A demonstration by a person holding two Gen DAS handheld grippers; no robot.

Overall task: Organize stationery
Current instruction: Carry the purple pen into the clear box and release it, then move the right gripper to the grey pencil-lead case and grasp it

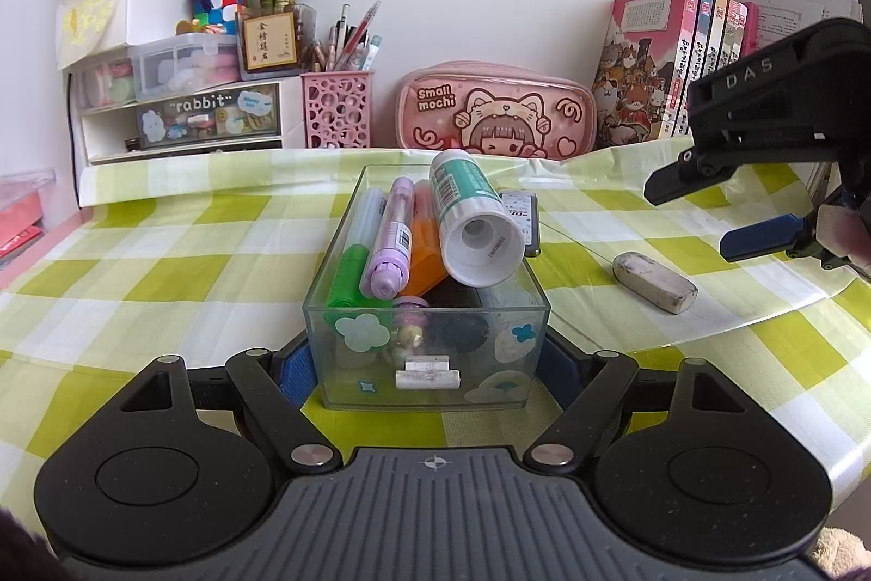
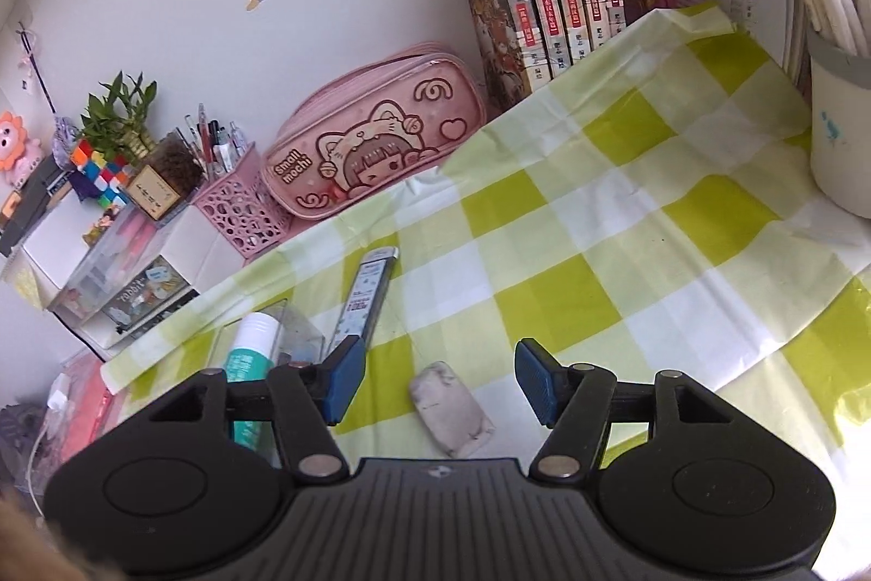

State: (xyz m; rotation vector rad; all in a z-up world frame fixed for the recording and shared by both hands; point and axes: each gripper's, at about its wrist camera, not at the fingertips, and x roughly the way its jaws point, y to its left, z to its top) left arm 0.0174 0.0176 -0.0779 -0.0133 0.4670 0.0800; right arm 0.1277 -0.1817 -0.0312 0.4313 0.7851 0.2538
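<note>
- The left gripper (image 1: pixel 427 377) clasps the near end of a clear plastic box (image 1: pixel 427 309), its blue pads pressed on the two side walls
- In the box, just ahead of that gripper, lie a green marker (image 1: pixel 348 276), a purple marker (image 1: pixel 392 240) and an orange marker (image 1: pixel 427 249)
- A white and teal glue stick (image 1: pixel 473 216) rests tilted across the box's right rim, its round base facing the gripper
- A small flat pack with a printed label (image 1: pixel 522 219) lies on the table just beyond the box's right wall
- The right gripper (image 2: pixel 435 382) hangs over the green-checked table (image 2: pixel 626 211) with its jaws spread and nothing pinched
- A worn white eraser (image 2: pixel 452 409) lies on the table in the gap between the right gripper's blue pads (image 2: pixel 536 382), touching neither as far as can be seen
- From the left gripper the eraser sits ahead and to the right, apart from the box
- A pink pencil case (image 1: pixel 495 112) stands against the wall far ahead of both
</note>
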